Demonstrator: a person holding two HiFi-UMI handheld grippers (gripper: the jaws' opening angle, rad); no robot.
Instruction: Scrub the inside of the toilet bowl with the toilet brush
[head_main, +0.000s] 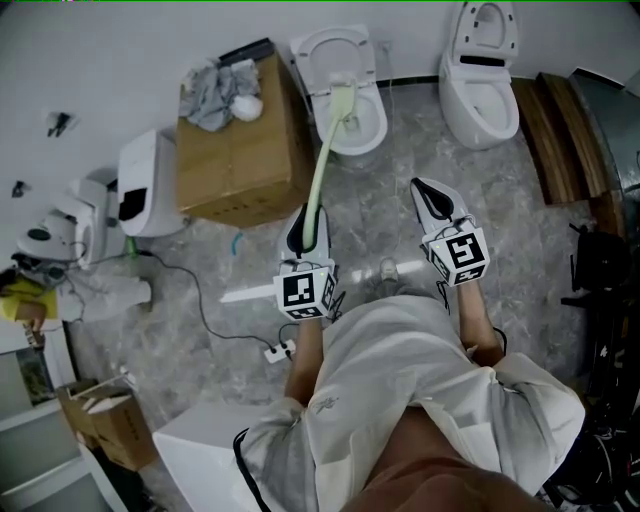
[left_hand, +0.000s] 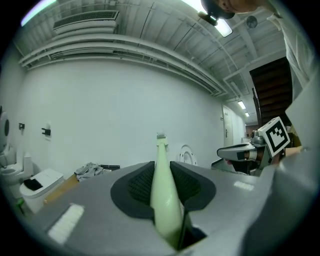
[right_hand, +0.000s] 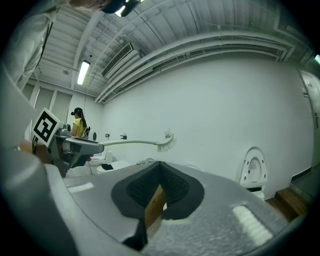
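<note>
My left gripper (head_main: 306, 236) is shut on the handle of a pale green toilet brush (head_main: 326, 165). The handle runs away from me to the brush head (head_main: 344, 92), which lines up over the white toilet bowl (head_main: 362, 135), whose lid is raised. In the left gripper view the handle (left_hand: 164, 200) sits pinched between the dark pads. The right gripper view shows the brush (right_hand: 164, 141) level in the air at gripper height. My right gripper (head_main: 424, 188) hovers to the right of the brush, shut; a brown sliver shows under its pads (right_hand: 175, 187).
A cardboard box (head_main: 245, 160) topped with grey rags (head_main: 215, 90) stands left of the toilet. A second white toilet (head_main: 481, 85) and wooden planks (head_main: 560, 135) are at the right. A white appliance (head_main: 148, 185), a floor cable with power strip (head_main: 278, 350) lie left.
</note>
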